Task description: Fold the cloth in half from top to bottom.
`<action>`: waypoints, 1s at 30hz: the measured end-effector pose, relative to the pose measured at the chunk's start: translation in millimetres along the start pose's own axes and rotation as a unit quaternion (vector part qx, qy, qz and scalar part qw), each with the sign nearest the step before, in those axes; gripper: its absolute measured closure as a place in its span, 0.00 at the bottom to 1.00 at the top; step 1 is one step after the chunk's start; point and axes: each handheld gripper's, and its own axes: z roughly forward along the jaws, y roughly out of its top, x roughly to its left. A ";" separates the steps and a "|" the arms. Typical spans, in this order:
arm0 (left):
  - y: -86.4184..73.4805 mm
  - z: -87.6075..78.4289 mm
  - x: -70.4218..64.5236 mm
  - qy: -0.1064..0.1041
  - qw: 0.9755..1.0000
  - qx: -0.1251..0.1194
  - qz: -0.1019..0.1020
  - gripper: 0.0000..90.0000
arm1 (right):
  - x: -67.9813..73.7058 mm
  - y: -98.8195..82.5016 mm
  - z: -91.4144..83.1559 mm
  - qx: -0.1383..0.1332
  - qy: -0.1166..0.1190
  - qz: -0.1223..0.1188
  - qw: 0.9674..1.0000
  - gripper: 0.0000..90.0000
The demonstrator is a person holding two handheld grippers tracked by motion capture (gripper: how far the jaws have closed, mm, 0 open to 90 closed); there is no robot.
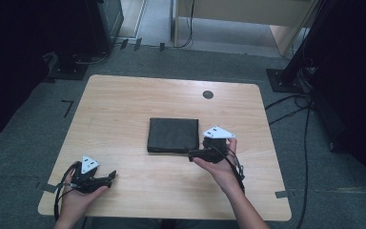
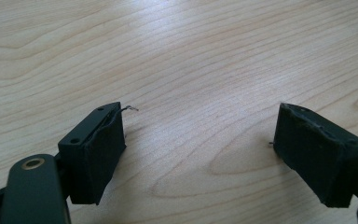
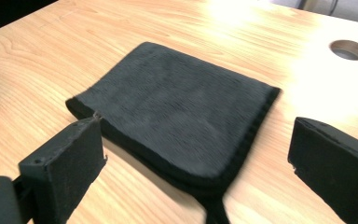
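Dark folded cloth (image 3: 177, 112) lies flat mid-table (image 1: 124, 95).
Both my grippers gape empty: right gripper (image 3: 193, 158) just beside its near corner, left gripper (image 2: 198, 149) parked well apart.

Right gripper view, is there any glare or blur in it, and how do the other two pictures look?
Right gripper view: strong glare whitens the table near the round hole, and the dark folded cloth looks slightly smeared at its near edge. Left gripper view: even light, wood grain sharp, a soft sheen at the top. High view: dim and grainy, the room's sides nearly black.
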 end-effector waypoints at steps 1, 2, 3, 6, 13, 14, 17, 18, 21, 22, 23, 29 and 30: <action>0.0 0.0 0.0 0.000 1.000 0.000 0.000 0.18 | -3.0 -1.5 -5.1 0.001 -0.003 0.002 1.000 0.03; -0.1 0.1 -0.1 0.000 1.000 -0.001 0.000 0.18 | -6.3 -3.2 -9.8 0.001 -0.003 0.003 1.000 0.03; -0.1 0.2 -0.2 0.000 1.000 -0.002 -0.001 0.18 | -9.4 -5.0 -14.1 0.002 -0.001 0.007 1.000 0.02; -0.1 0.4 -0.5 0.000 1.000 -0.002 0.000 0.18 | -17.9 -10.8 -26.6 0.007 -0.010 0.014 1.000 0.01; -0.3 0.5 -0.6 0.000 1.000 -0.003 0.000 0.18 | -40.1 -31.1 -55.6 0.006 -0.032 0.033 0.999 0.00; -0.3 0.4 -0.6 0.000 1.000 -0.003 0.000 0.18 | -43.7 -34.7 -59.5 0.005 -0.036 0.038 0.999 0.00; -0.3 0.5 -0.7 0.000 1.000 -0.004 0.000 0.18 | -54.8 -46.1 -70.1 0.006 -0.045 0.049 0.998 0.00; -0.4 0.5 -0.8 0.000 1.000 -0.004 -0.001 0.18 | -58.3 -49.8 -73.4 0.006 -0.048 0.053 0.997 0.00; -0.4 0.5 -0.8 0.000 1.000 -0.004 -0.001 0.18 | -67.4 -60.6 -82.1 0.009 -0.059 0.058 0.997 0.00; -0.4 0.5 -0.8 0.001 1.000 -0.004 -0.001 0.18 | -70.2 -63.9 -84.4 0.010 -0.064 0.060 0.996 0.00; -0.4 0.5 -0.8 0.001 1.000 -0.004 0.000 0.18 | -73.4 -67.4 -86.5 0.011 -0.068 0.060 0.996 0.00; -0.5 0.6 -0.8 0.001 1.000 -0.004 -0.001 0.18 | -90.2 -87.5 -96.6 0.016 -0.087 0.082 0.993 0.00; -0.5 0.6 -0.8 0.001 1.000 -0.004 -0.001 0.18 | -92.6 -91.6 -97.8 0.017 -0.090 0.085 0.992 0.00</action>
